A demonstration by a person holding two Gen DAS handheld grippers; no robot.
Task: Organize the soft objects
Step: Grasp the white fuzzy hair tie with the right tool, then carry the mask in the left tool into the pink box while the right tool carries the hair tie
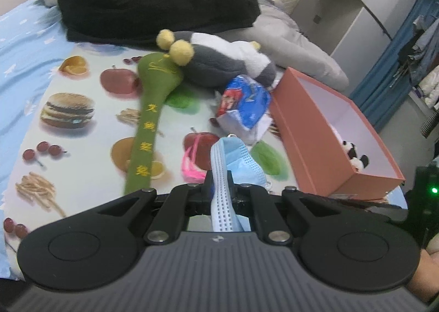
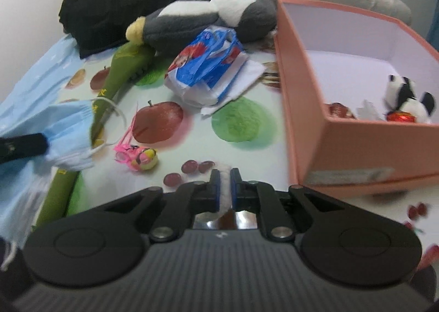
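At the bottom centre of the left wrist view, the left gripper (image 1: 219,183) is closed on a blue face mask (image 1: 233,163), which stands up between the fingers above the fruit-print cloth (image 1: 90,130). At the bottom centre of the right wrist view, the right gripper (image 2: 223,183) is nearly closed, pinching a small white fluffy item (image 2: 224,191) that cannot be identified. The pink box (image 2: 356,141) at right holds a panda toy (image 2: 408,97); a penguin plush (image 2: 203,21), a plastic bag (image 2: 208,70) and a green plush stick (image 1: 148,125) lie on the cloth.
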